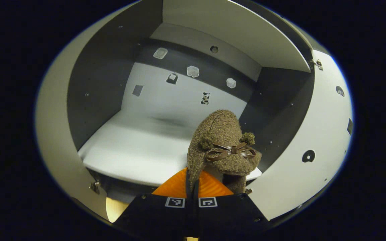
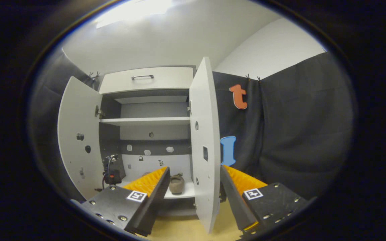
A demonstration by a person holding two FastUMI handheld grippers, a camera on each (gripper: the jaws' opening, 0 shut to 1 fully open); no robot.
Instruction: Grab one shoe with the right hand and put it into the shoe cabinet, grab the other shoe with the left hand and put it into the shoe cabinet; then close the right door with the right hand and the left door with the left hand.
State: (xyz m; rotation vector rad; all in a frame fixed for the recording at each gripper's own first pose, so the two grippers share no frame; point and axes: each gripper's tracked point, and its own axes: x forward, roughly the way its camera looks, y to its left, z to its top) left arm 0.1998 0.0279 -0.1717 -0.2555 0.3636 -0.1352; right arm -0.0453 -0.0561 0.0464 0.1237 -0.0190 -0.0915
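White two-door shoe cabinet [image 2: 152, 100] standing open, one shoe going in.

Both its doors are hanging wide, the right door [image 2: 204, 144] edge-on between the right gripper's [image 2: 194, 187] widely spread, empty fingers. The left gripper [image 1: 192, 187] is pinching its fingers tight on the heel of a fuzzy brown bow-trimmed shoe [image 1: 221, 144] at the white bottom shelf's [image 1: 136, 150] front edge. The right gripper view is showing this shoe on that shelf.
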